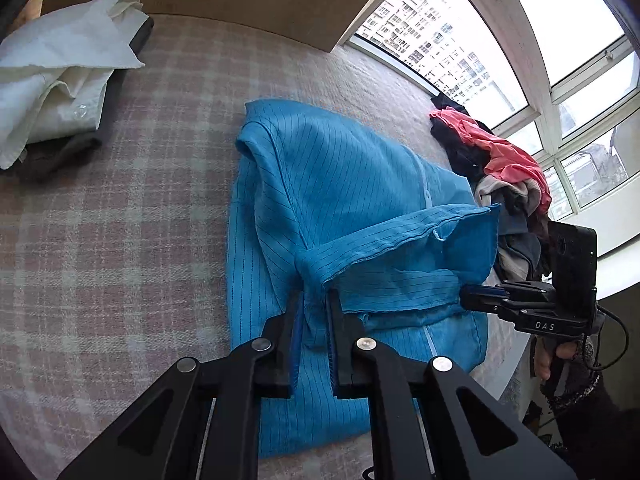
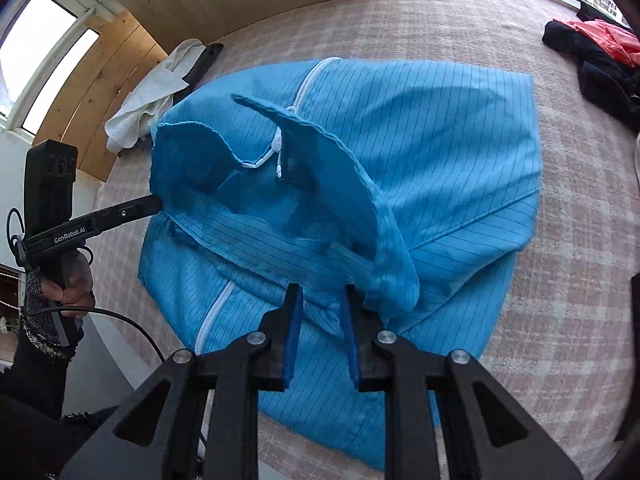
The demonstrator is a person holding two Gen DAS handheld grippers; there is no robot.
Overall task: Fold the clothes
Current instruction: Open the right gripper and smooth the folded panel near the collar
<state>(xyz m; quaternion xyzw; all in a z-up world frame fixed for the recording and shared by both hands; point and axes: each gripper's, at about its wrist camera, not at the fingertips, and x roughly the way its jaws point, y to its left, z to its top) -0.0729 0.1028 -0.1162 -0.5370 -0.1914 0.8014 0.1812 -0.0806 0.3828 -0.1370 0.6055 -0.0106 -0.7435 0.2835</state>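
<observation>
A blue pinstriped garment [image 1: 340, 184] with a white zipper [image 2: 214, 314] is lying spread across the pink-and-white checked surface [image 1: 120, 240], and the person is working on it with both tools at once. The left gripper [image 1: 314, 304] is pinching a bunched corner of the garment's edge, its 2 blue-padded fingers [image 1: 334, 344] closing on the cloth with fabric gathered between them. The right gripper [image 2: 320, 300] is gripping the matching corner on the other side, the blue fabric draping over its right finger [image 2: 352, 340] and rising from there in a lifted band. Between the 2 tools that raised edge is hanging slightly above the rest of the garment, with a white drawstring [image 2: 272, 156] dangling near its middle. A hand [image 2: 66, 280] in a dark knit cuff is wrapping the left tool's handle. Off to one side, a white shirt [image 1: 60, 80] is sitting folded on top of something dark, and on the other side, near the window [image 1: 460, 32], a heap of pink and black clothes [image 1: 492, 152] is waiting, well apart from the blue piece.
</observation>
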